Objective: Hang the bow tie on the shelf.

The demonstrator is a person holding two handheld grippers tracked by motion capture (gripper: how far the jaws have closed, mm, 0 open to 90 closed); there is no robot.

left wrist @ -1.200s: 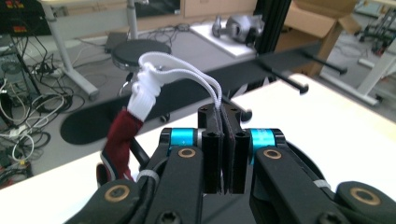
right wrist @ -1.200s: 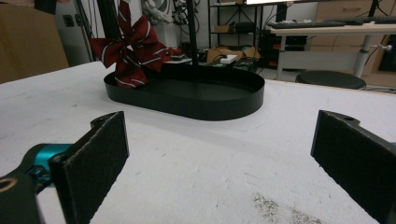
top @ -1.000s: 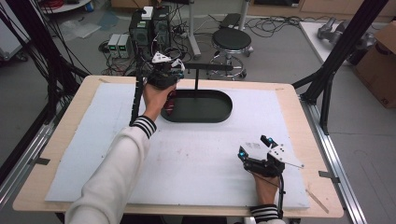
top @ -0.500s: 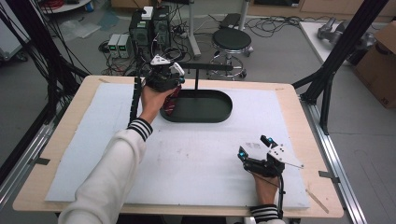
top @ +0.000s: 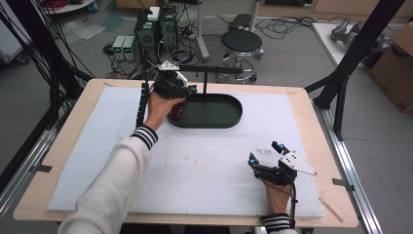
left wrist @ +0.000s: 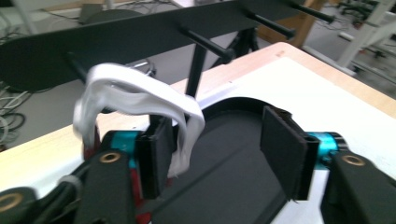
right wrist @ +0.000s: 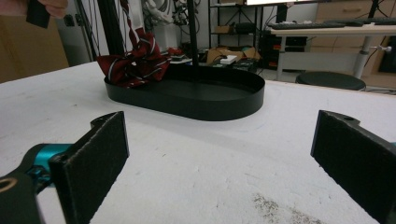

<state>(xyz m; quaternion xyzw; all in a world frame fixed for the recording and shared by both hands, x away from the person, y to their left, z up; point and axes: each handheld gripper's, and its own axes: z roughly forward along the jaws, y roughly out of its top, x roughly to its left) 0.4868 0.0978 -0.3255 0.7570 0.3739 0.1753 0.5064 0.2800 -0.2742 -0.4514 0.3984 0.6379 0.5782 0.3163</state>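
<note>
Hovering over the oval black tray (top: 214, 111), your left claw (left wrist: 224, 149) gapes beside a glossy white strap (left wrist: 135, 95); the striped red tie (right wrist: 135, 63) bunches below. Your right claw (right wrist: 219, 154) rests wide open.

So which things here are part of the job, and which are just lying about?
In the job:
- left gripper, open
- white strap looped on a rack peg
- red striped bow tie
- black tray
- rack bar

Lying about:
- right gripper, open, idle
- stool

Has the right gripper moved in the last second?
No. In the high view the right gripper sits at the same spot on the white mat, equally far from the black tray.
</note>
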